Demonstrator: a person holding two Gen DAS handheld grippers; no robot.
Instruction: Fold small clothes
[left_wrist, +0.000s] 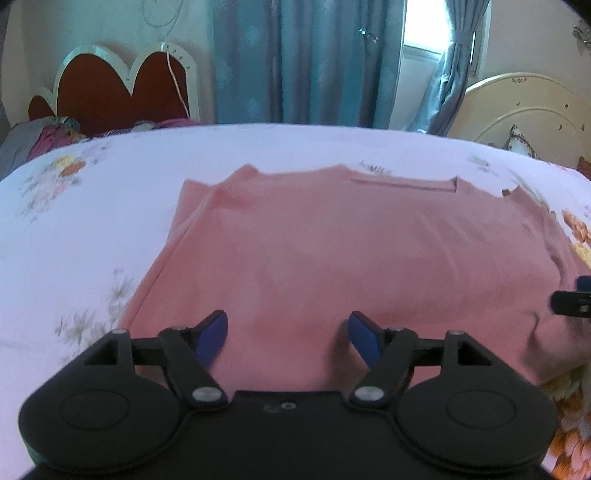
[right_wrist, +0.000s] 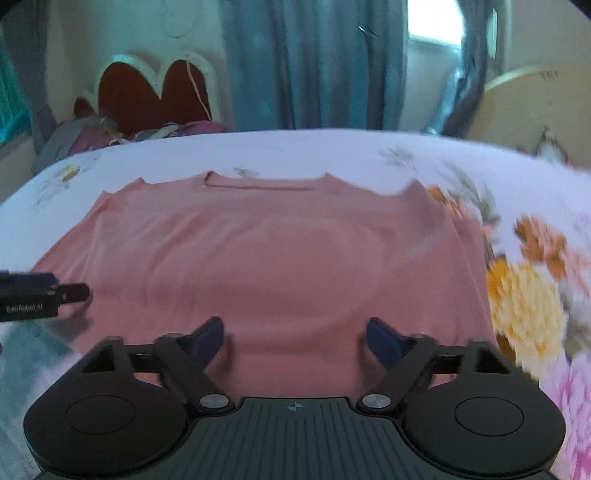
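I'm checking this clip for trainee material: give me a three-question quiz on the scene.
1. True or false: the left gripper is shut on the pink garment.
2. The garment lies on: A) a wooden table, B) a floral bedsheet, C) a chair.
3. Fill in: behind the bed hang blue ____.

Key: 1 false, both it and the right gripper are open above the fabric; 2 B; 3 curtains.

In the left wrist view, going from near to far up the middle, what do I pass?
Left gripper, open and empty → pink garment lying flat → floral bedsheet → teal curtains.
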